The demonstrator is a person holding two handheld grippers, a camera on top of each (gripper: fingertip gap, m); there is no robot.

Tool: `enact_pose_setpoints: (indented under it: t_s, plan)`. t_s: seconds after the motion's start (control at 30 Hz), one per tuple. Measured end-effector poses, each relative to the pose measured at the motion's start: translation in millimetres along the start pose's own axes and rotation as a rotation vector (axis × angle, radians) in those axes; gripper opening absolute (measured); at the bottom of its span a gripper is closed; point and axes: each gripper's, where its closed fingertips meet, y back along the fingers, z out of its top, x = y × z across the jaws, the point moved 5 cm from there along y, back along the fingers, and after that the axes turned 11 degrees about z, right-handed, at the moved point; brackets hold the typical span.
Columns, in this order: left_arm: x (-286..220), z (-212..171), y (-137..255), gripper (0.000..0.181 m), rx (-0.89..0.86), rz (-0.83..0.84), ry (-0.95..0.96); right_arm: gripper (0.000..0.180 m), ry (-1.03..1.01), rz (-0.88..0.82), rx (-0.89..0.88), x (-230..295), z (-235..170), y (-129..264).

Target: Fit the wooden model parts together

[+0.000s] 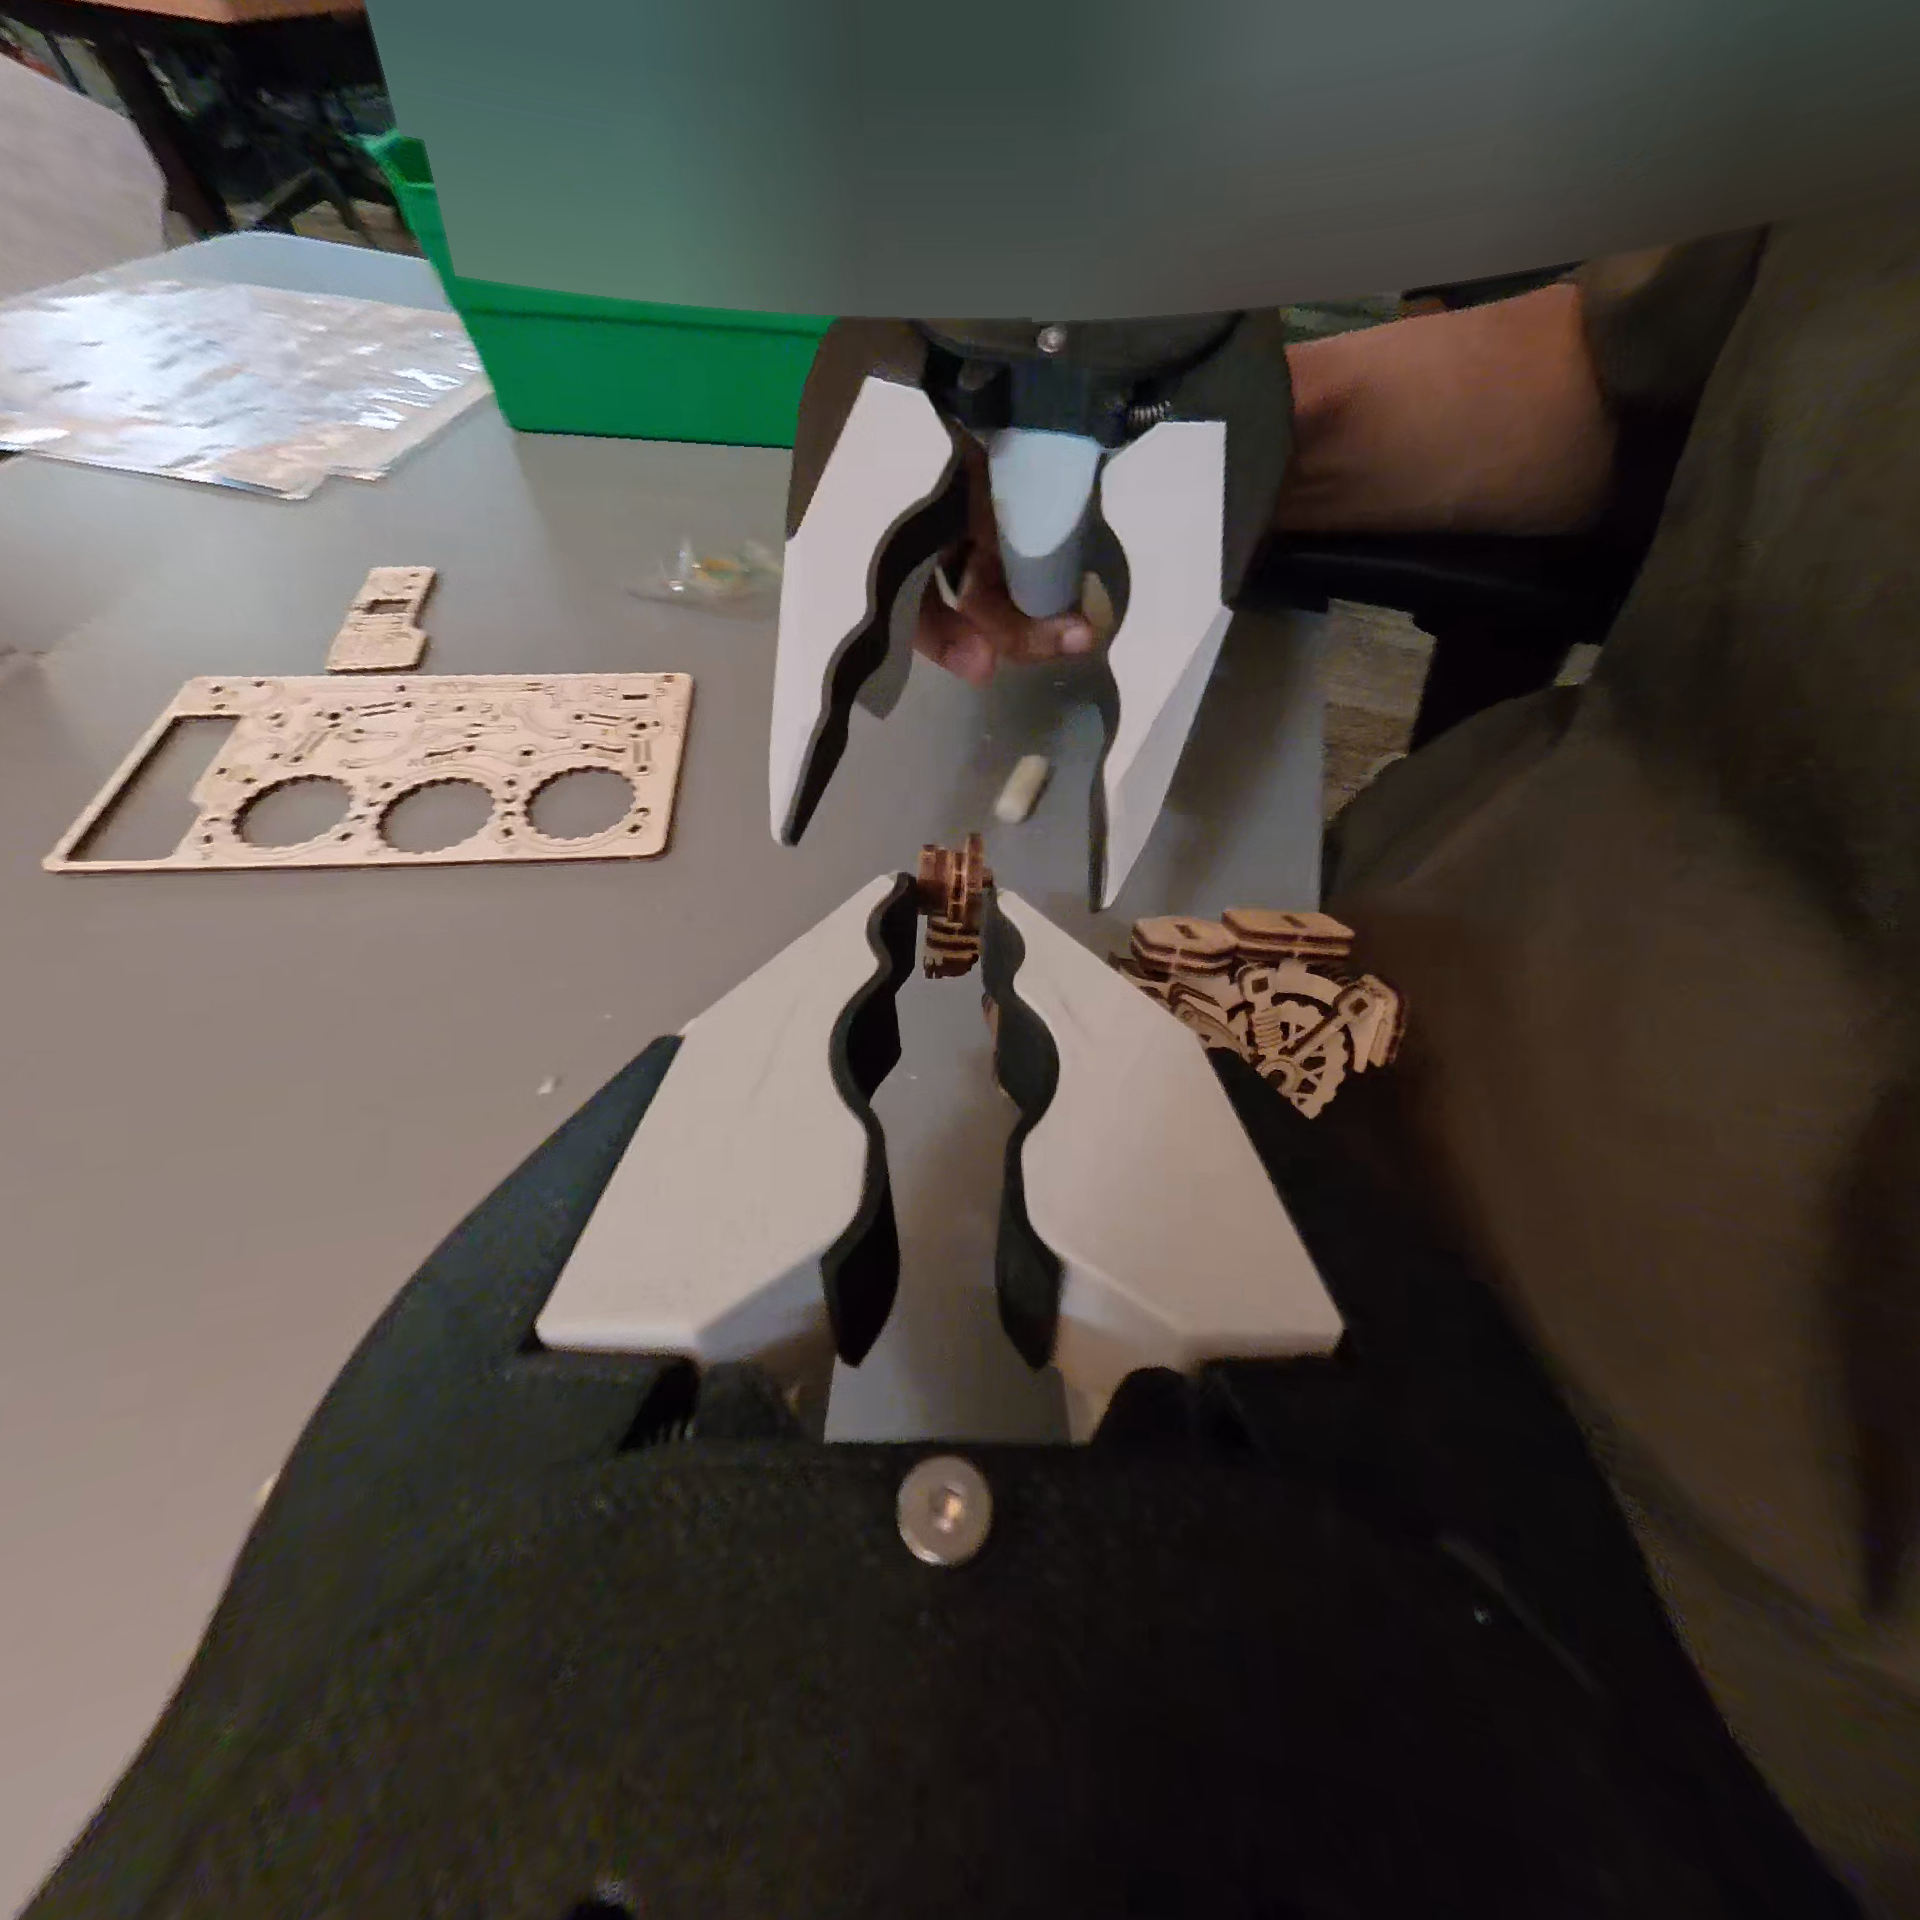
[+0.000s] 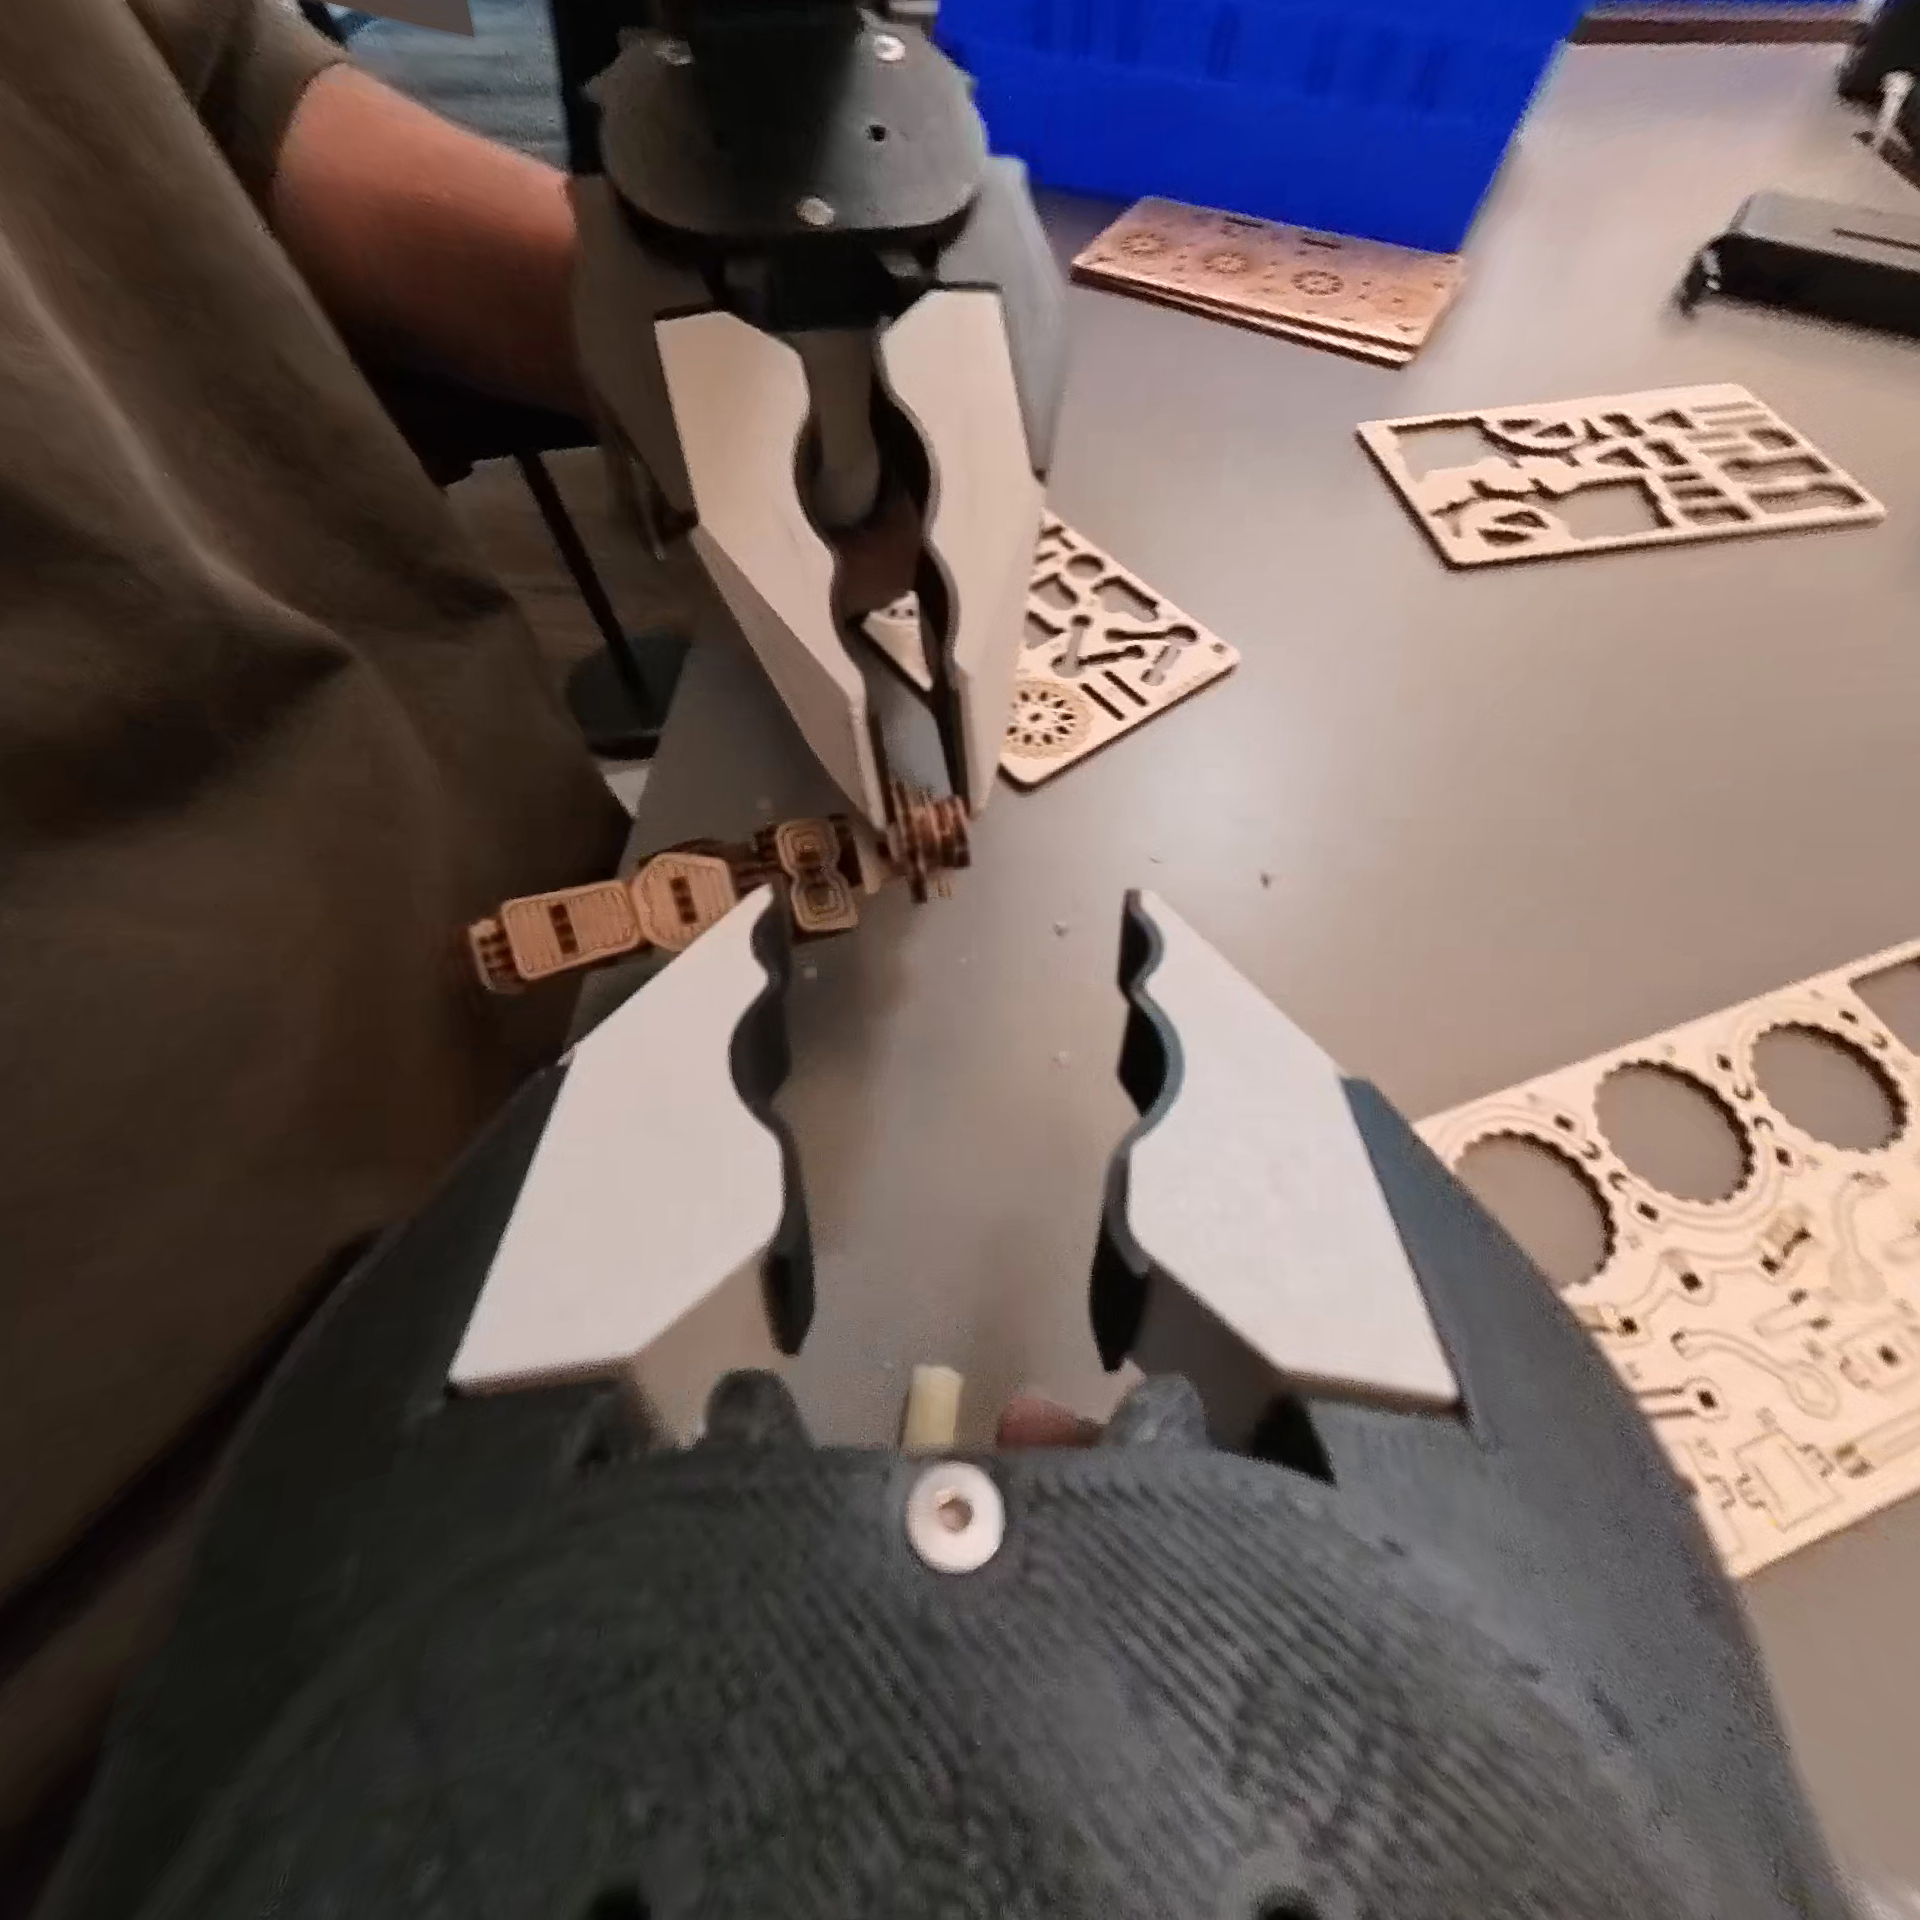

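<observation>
- My left gripper [image 1: 940, 894] pinches the small gear part [image 1: 951, 909] at its tips, above the table [image 1: 312, 1091] near the person's edge.
- My right gripper [image 1: 940, 862] faces it tip to tip, fingers spread, just short of the gear part.
- The assembled model [image 1: 1262, 997] sits just right of my left gripper's fingers, at the table edge by the person.
- The punched sheet [image 1: 416, 769] lies to the left, farther in on the table, with a small piece [image 1: 382, 621] behind it.
- The bin [image 1: 623, 364] stands toward the far edge.
</observation>
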Motion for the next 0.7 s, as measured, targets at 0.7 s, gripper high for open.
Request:
enact_pose_setpoints:
  t_s: [0.7]
  plan:
    - [63,25,30,0.009,-0.197,0.682,0.066,0.039,-0.262,-0.245,-0.095,-23,8,-13]
